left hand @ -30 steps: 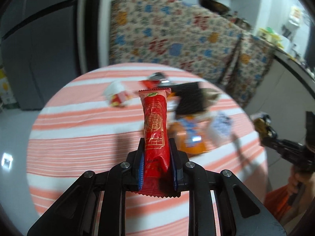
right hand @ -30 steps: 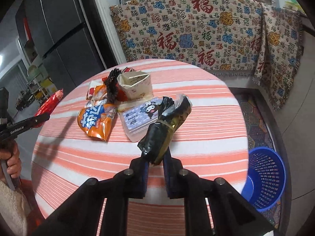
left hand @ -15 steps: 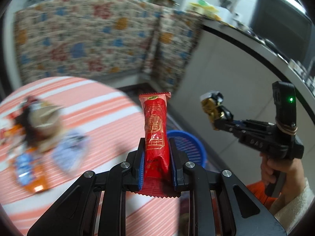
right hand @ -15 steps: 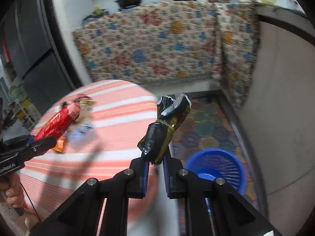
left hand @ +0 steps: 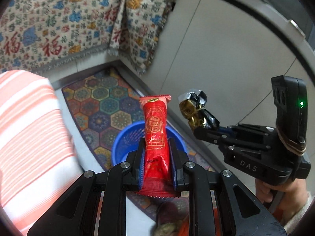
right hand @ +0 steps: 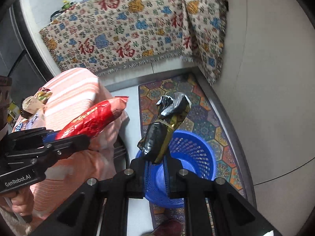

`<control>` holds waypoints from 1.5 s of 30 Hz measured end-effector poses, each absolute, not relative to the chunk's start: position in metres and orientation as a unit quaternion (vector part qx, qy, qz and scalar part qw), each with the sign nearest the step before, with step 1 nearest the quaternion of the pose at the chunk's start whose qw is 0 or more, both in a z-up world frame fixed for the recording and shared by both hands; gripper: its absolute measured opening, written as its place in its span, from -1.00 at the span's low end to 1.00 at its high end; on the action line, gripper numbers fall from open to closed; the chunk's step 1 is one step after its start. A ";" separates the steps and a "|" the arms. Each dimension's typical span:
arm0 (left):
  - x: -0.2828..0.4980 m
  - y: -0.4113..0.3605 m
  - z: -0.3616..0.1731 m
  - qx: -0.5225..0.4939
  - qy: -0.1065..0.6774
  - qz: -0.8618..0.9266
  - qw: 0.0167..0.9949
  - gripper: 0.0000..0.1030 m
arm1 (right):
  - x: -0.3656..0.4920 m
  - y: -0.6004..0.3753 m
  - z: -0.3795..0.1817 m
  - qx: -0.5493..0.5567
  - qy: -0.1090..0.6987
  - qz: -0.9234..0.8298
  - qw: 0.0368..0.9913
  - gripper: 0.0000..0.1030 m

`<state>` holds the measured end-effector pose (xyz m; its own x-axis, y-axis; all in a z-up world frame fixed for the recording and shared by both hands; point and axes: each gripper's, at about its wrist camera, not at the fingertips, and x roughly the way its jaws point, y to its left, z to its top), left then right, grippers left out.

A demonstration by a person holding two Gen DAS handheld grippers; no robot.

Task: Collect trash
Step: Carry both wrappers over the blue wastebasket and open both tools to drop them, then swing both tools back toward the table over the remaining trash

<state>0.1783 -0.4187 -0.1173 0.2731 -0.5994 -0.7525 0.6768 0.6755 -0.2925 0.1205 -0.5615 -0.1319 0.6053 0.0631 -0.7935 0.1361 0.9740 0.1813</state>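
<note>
the left gripper (left hand: pixel 156 153) was clamped on a red wrapper (left hand: pixel 155 131), which stood up between its jaws, and the right gripper (right hand: pixel 155 157) was pinched shut on a black wrapper (right hand: pixel 164 130) tied round the middle with a thin band. a second before, both had been pointed over the striped table (right hand: pixel 78 86) with the litter spread out ahead of them; half a second on they were mid-swing, and now both had come round to the right and hung above the blue basket (right hand: pixel 195 147) on the patterned mat (right hand: pixel 206 118). in the left view the basket (left hand: pixel 128 143) sat just behind the red wrapper, with the black one (left hand: pixel 196 112) held a little to its right. back on the far left of the table some trash (right hand: pixel 35 102) was left, blurred and hard to sort out. to my eye the carry was nearly done, and what remained was to let both wrappers go over the basket's mouth, then return for the rest. the black one looked better centred over the opening.
</note>
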 end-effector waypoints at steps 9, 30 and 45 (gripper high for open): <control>0.184 -0.451 -0.155 0.072 0.466 -0.399 0.787 -0.54 | 0.135 -0.599 -0.165 0.155 0.468 -0.024 0.870 -0.74; 0.145 -0.376 -0.107 0.046 0.424 -0.387 0.818 0.45 | 0.130 -0.581 -0.128 0.099 0.409 -0.063 0.905 -0.06; 0.123 -0.129 -0.127 0.061 0.467 -0.195 0.860 0.49 | 0.117 -0.367 -0.083 0.013 0.367 0.099 0.925 0.13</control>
<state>0.1225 -0.1290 -0.1271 0.4881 -0.2777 -0.8274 0.3925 0.9166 -0.0761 0.1171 -0.3670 -0.0831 0.7112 0.1927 -0.6761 -0.1737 0.9801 0.0966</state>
